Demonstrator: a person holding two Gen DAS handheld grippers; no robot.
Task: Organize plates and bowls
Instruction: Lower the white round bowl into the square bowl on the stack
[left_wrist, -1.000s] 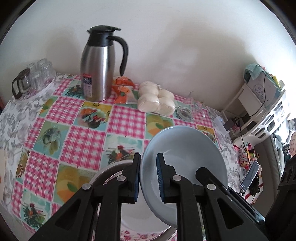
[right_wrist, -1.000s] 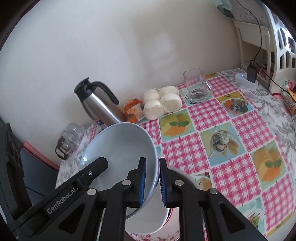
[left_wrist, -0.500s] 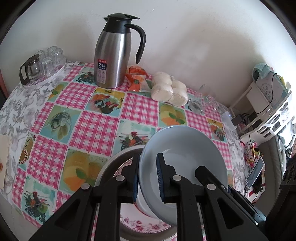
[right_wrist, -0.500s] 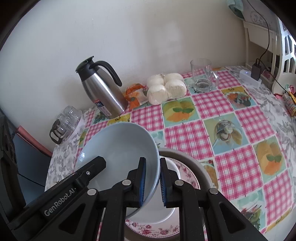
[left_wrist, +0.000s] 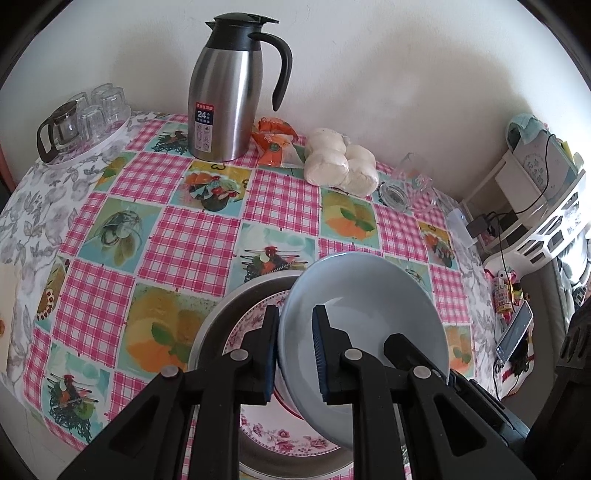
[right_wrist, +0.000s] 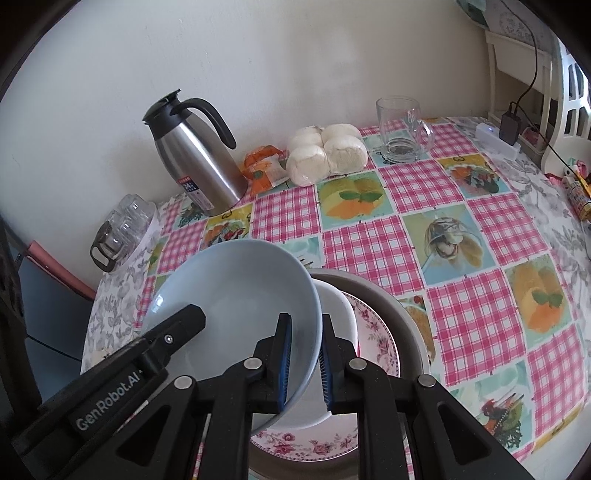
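"GenRobot.AI" gripper (right_wrist: 303, 360) — thermos (left_wrist: 226, 88) label "24"

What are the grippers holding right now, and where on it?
Both hold the pale blue bowl by its rim: left gripper on one side, right gripper opposite.

Black hand-held gripper (right_wrist: 303, 360), blue-ribbed pads (right_wrist: 283, 360), silver screws, white "GenRobot.AI" lettering.

Checked table (left_wrist: 177, 236) bears flask (left_wrist: 221, 92), buns (left_wrist: 340, 166), basin (right_wrist: 406, 314).
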